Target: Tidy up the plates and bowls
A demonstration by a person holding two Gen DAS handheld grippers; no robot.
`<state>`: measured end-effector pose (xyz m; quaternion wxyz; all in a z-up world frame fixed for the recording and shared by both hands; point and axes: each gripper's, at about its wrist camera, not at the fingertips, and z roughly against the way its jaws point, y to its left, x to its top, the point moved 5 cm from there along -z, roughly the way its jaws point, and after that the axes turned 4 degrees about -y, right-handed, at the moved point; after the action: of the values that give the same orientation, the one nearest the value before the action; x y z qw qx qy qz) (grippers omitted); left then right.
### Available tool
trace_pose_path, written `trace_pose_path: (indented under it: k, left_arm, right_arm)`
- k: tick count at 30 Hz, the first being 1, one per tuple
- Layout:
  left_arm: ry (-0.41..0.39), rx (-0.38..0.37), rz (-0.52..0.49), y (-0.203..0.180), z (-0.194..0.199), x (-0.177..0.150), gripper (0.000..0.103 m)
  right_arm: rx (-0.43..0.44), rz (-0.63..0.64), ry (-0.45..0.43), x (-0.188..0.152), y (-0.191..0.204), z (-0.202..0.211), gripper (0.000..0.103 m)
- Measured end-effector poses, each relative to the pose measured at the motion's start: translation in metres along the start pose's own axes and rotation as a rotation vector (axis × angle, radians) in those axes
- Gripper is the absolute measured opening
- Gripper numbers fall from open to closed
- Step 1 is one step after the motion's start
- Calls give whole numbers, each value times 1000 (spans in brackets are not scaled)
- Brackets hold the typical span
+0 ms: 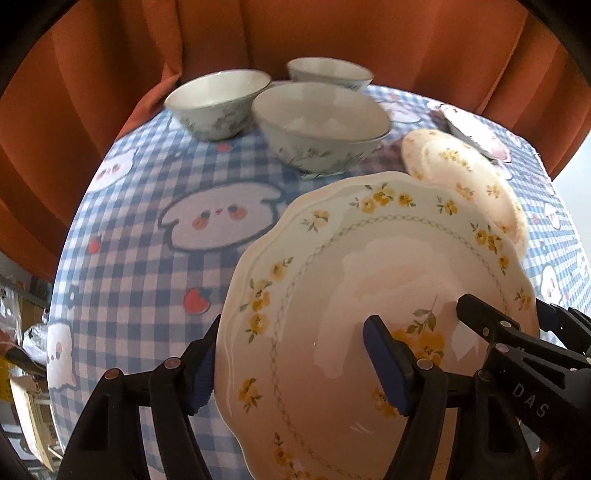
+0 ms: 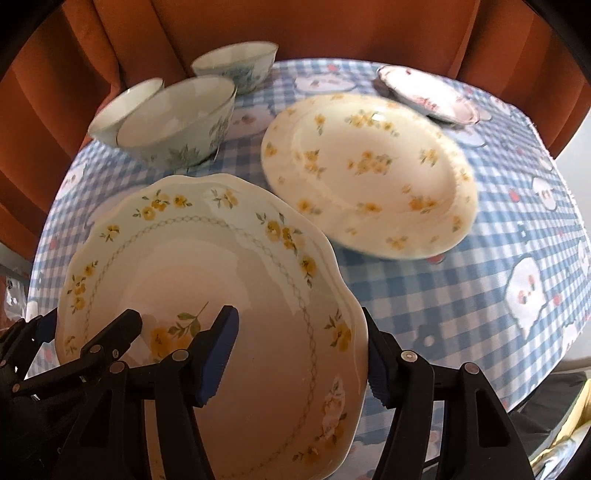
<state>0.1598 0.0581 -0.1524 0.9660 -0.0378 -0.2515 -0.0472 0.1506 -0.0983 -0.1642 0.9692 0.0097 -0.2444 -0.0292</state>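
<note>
A: Two grippers were seen on one scalloped plate (image 2: 207, 295) with yellow flowers. How were the jaws set?

B: The left gripper (image 1: 295, 369) was clamped across the plate's left rim, one blue pad (image 1: 384, 365) on the upper face and the other under the edge. The right gripper (image 2: 299, 358) was clamped likewise across the right rim. The plate was held tilted above the cloth, between the two, so neither hand was nearer.

A: Which way was the next resting place found?

B: In the right wrist view, a round plate (image 2: 369, 173) with scattered yellow flowers was seen at about one o'clock from the held plate, just beside its far edge. Stacking there is judged the likely move; the held plate would need to be carried forward and right, then levelled.

A: And the bowls?

B: A stack of two bowls (image 1: 321, 125) was seen at twelve o'clock in the left wrist view, with a single bowl (image 1: 218, 103) at eleven and another bowl (image 1: 328, 74) behind. A small pink-patterned plate (image 2: 428, 92) lay far off at one o'clock.

A: The surface and room?

B: A blue checked tablecloth (image 1: 147, 221) with cartoon faces was spread over the table; an orange curtain (image 1: 332, 33) hung behind.
</note>
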Motion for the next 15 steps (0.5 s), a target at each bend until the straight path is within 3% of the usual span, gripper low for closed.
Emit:
trace_pose_path:
  k: [6,15]
  left_arm:
    - [-21,0,-36,-26,0,3,73]
    - [-26,25,-2,-85,-2,9,73]
  right_arm:
    - [8,-44,-27,0,-27,4,66]
    - [39,-31,-54,8,-80,7,66]
